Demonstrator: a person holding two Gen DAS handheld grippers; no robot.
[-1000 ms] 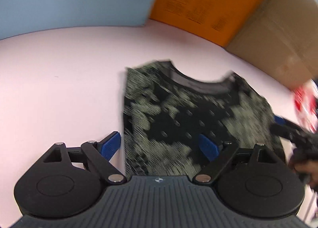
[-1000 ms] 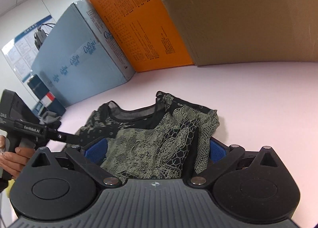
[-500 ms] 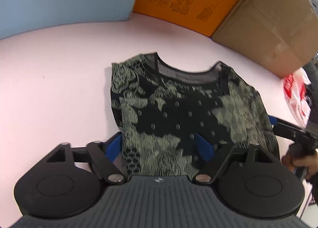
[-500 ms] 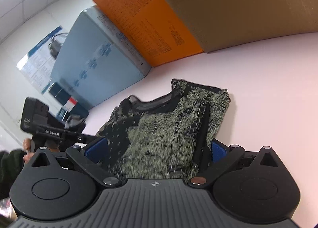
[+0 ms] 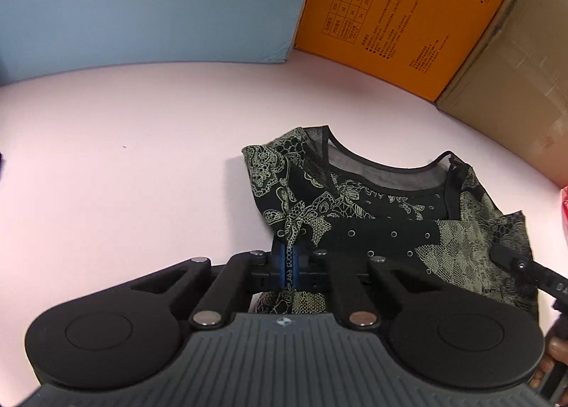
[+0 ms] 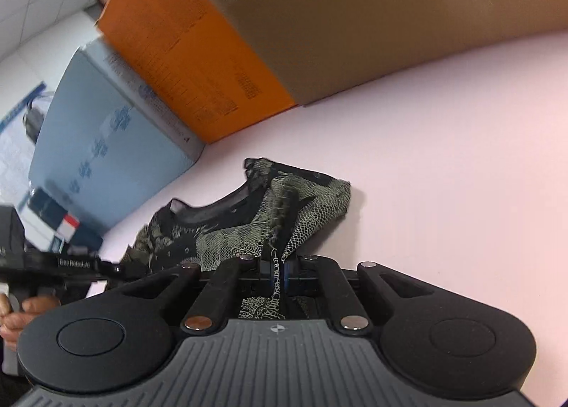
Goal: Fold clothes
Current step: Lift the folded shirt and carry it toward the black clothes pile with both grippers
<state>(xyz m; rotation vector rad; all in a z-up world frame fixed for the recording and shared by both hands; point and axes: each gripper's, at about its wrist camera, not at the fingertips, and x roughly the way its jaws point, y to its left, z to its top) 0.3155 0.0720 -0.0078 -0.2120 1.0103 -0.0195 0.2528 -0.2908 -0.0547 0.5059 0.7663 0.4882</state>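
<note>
Tools (image 5: 290, 266) (image 6: 278, 273) angled down, clamped on blouse (image 5: 372, 218) hem

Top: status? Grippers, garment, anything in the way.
Left gripper shut on the top, near edge. Right gripper shut on it too. Top bunched on the pink table. Boxes stand behind, nothing in the way.

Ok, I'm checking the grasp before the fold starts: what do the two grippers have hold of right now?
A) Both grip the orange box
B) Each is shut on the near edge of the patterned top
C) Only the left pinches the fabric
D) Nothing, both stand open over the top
B: the left gripper and the right gripper each pinch a bunched bit of the patterned top between their blue pads.
</note>
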